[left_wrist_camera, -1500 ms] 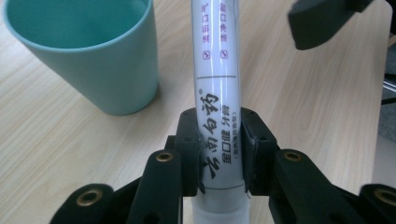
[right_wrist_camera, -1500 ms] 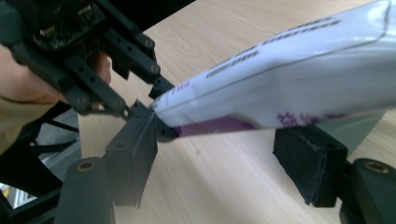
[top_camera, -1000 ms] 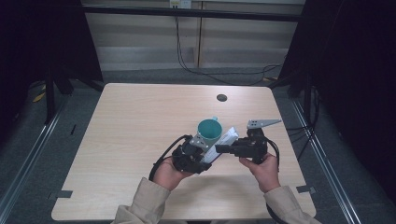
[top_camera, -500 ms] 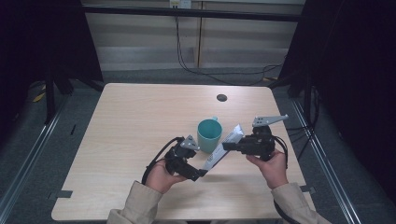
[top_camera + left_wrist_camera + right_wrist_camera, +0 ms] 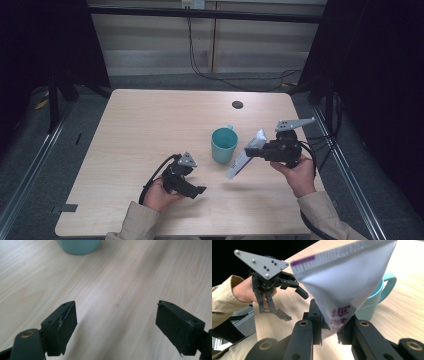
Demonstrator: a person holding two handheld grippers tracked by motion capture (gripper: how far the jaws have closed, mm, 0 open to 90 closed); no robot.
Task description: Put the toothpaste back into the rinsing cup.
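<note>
A teal mug (image 5: 223,144) stands upright right of the table's middle; its base (image 5: 78,245) tops the left gripper view. Just right of it, my right gripper (image 5: 251,151) is shut on the lower end of a white packet (image 5: 245,154) with purple print, held slanted in the air. In the right gripper view the packet (image 5: 347,282) rises from the gripper (image 5: 332,322), in front of the mug (image 5: 374,302). My left gripper (image 5: 197,190) is low over the wood near the front edge. Its jaws have just been opening and stand wide (image 5: 116,325), nothing between them.
A dark round hole (image 5: 237,104) sits in the wooden table (image 5: 150,125) near its far edge. Black cables trail from both grippers. Dark metal frame posts and floor rails flank the table left and right.
My left gripper let go of the packet, opened, and drew back down-left from the mug toward the front edge. The right gripper keeps the packet and shifted slightly right.
</note>
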